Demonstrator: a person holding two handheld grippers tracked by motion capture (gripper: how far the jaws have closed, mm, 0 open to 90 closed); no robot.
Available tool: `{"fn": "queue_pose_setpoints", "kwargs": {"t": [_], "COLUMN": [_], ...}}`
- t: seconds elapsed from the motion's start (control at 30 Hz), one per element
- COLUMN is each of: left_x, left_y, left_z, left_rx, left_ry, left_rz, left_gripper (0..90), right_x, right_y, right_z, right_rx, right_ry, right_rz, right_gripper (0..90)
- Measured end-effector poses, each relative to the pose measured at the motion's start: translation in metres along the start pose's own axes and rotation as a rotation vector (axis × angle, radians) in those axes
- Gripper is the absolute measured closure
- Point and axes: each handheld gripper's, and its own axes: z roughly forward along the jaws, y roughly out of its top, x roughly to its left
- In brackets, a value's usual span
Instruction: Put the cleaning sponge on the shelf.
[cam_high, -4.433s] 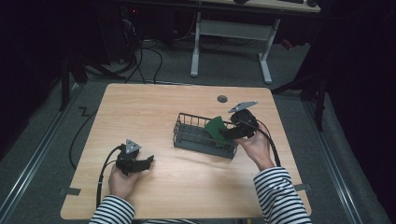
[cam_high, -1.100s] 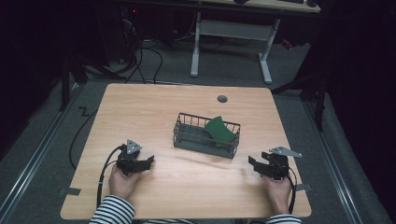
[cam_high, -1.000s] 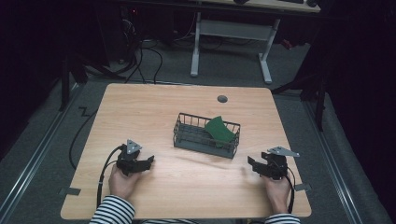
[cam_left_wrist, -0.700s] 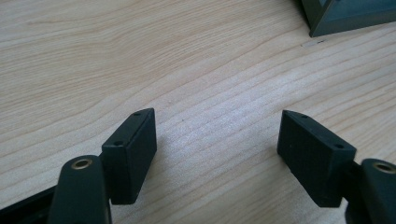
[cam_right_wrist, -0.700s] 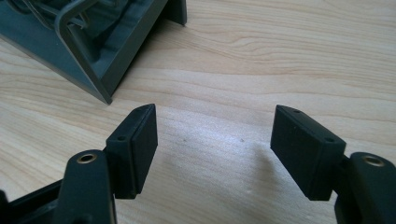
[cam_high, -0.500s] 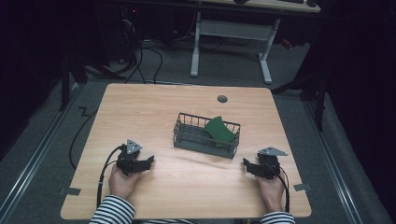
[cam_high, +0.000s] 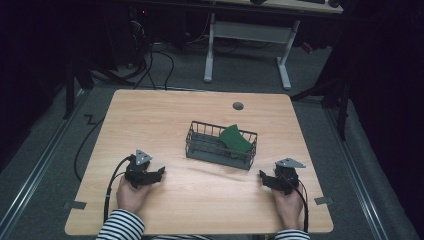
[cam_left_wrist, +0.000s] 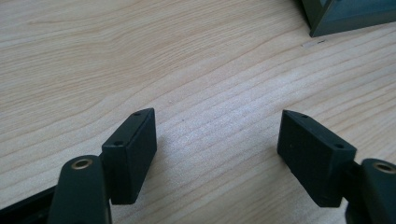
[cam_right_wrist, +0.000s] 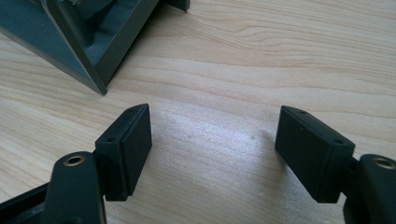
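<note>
Basket (cam_high: 220, 147) of dark wire, rectangular with an open top, sits near the middle of your light wood-grain table (cam_high: 165, 115); its long axis runs left to right, tilted slightly toward the near right. A flat green piece (cam_high: 235, 140) leans inside its right half. Your left gripper (cam_high: 159, 173) rests on the table at the near left, black jaws spread wide apart over bare wood with nothing between them. Your right gripper (cam_high: 262, 175) rests at the near right, jaws likewise wide apart and empty, a basket corner (cam_right_wrist: 84, 42) just ahead
</note>
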Motion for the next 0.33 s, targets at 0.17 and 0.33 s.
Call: {"fn": "queue_pose_setpoints", "kwargs": {"t": [0.17,0.33], "left_x": [-0.0004,-0.0004], "left_y": [-0.0002,-0.0002], "left_z": [-0.0002,-0.0002], "left_rx": [0.001,0.001], "left_ry": [0.005,0.005], "left_rz": [-0.003,-0.003], "left_gripper": [28.9,28.9], "right_x": [0.0003,0.0003], "right_y": [0.0,0.0], "right_z": [0.0001,0.0], "right_rx": [0.003,0.003], "right_ry": [-0.008,-0.009], "right_rz": [0.013,0.013], "right_gripper": [26.1,26.2]}}
